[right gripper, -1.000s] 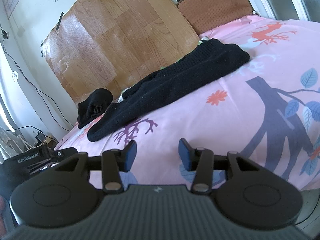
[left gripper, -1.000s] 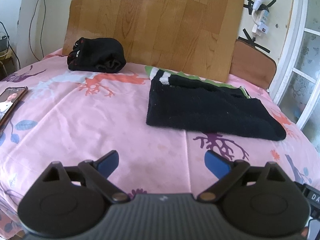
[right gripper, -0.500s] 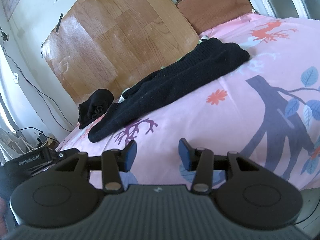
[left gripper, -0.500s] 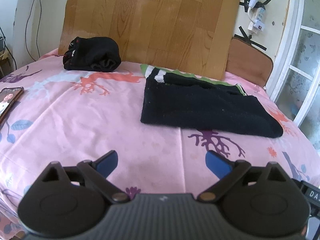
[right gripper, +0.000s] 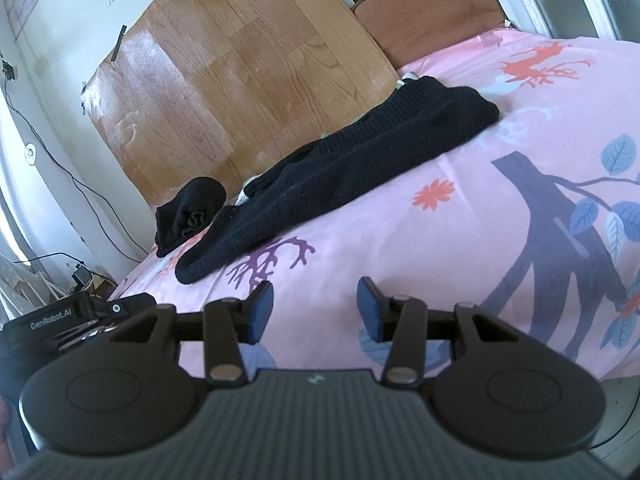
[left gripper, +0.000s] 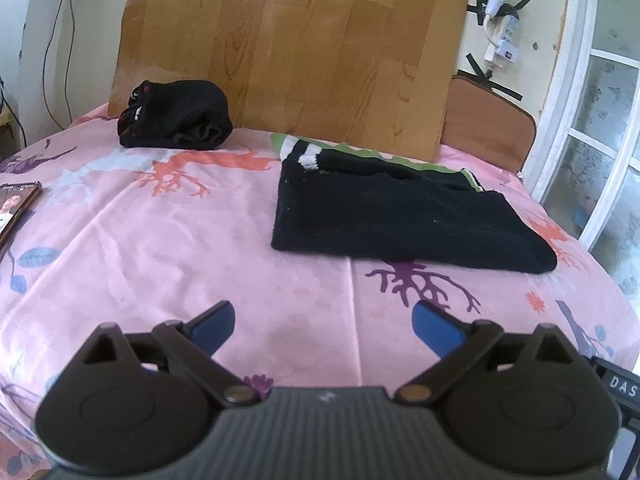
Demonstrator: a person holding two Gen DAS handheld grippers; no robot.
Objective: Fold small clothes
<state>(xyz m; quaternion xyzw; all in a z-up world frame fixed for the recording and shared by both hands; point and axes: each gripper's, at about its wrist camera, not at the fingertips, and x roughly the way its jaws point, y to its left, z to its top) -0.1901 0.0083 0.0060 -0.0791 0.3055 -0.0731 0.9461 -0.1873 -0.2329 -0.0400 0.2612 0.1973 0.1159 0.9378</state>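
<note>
A black knitted garment (left gripper: 400, 220) lies folded flat on the pink patterned bedsheet (left gripper: 180, 248), with a white stripe and a green edge showing at its far side. The right wrist view shows the same garment (right gripper: 360, 160) stretched across the bed. A smaller black bundle (left gripper: 176, 120) sits at the far left by the wooden board; it also appears in the right wrist view (right gripper: 192, 208). My left gripper (left gripper: 324, 320) hovers open over bare sheet, short of the garment. My right gripper (right gripper: 316, 300) is open too, with nothing between its fingers.
A wood-grain board (left gripper: 296, 48) leans against the wall behind the bed. A brown cushion (left gripper: 488, 120) stands at the back right. A phone (left gripper: 16, 208) lies at the sheet's left edge. A window frame (left gripper: 580, 120) borders the right side. A black device (right gripper: 80, 316) sits left of my right gripper.
The left wrist view has tilted slightly, so the garment and bundle sit a little higher and further left in frame. The right gripper has stayed put. Both grippers remain open.
</note>
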